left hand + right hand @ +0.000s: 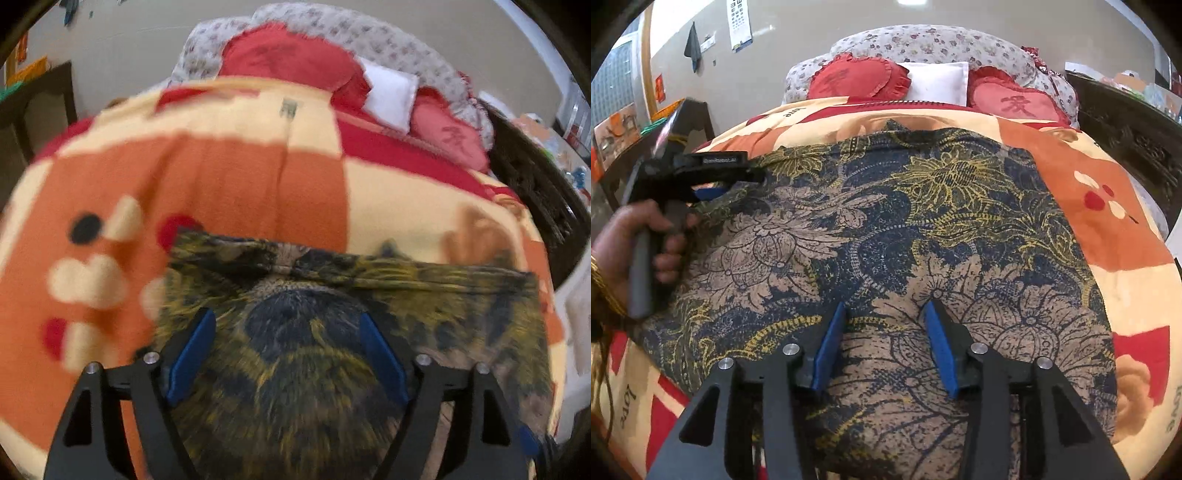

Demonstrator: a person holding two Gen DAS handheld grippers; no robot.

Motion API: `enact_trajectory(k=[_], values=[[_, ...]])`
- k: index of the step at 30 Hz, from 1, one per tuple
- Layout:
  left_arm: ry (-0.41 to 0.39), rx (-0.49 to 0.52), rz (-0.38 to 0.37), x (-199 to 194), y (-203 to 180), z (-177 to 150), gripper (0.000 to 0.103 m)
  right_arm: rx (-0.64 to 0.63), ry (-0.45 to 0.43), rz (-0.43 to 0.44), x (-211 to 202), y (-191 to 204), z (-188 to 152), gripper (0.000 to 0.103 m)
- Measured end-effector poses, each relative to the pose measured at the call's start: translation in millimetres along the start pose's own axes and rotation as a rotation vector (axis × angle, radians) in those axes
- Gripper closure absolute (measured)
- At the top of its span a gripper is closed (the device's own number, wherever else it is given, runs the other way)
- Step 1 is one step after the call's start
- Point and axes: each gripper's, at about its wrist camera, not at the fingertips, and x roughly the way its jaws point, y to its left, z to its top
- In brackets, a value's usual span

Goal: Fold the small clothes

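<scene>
Patterned garment (886,229), near edge cut off below.

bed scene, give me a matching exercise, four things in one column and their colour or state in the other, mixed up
Things:
1. small pillow
2. heart cushion
3. patterned cloth
4. right hand-held gripper

Colour or state:
a. red
b. open, nothing gripped
c. white
d. spread on the blanket

Pairs: 1-c, 2-a, 3-d, 4-b

I log 1 garment (886,240): dark navy cloth printed with tan and yellow flowers, spread flat on the orange-and-cream blanket (1108,206), its far edge folded over in the left wrist view.
</scene>
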Motion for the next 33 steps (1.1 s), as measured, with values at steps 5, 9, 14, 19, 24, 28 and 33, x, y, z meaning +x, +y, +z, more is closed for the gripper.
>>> enact_trajectory(k=[5,9,14,19,24,28,33], values=[[-0.074,-0.022,-0.13,-95.0,25.6,-43.6,0.017,0.007,-0.003,0.013,-1.6,3.3,-1.1,0.055],[-0.08,-0.024,-0.23,-141.0,31.5,-121.1,0.016,-0.004,-0.001,0.013,-1.4,5.9,-1.1,0.051],[0.002,-0.142,-0.256,-140.2,25.3,-178.9,0.018,-0.002,-0.002,0.025,-1.7,5.4,-1.4,0.049],[0.139,-0.222,-0.115,-124.6,-3.4,-205.5,0.018,-0.005,-0.002,0.022,-1.4,5.3,-1.4,0.049],[0.139,-0.032,0.062,-112.2,-40.7,-216.1,0.01,-0.007,-0.001,0.021,-1.6,5.3,-1.6,0.049],[0.136,0.004,0.096,-109.0,-50.2,-223.1,0.007,-0.006,-0.001,0.022,-1.3,5.4,-1.5,0.048],[0.133,0.014,0.098,-108.8,-50.6,-223.9,0.004,-0.006,0.0,0.026,-0.5,6.3,-1.8,0.047]])
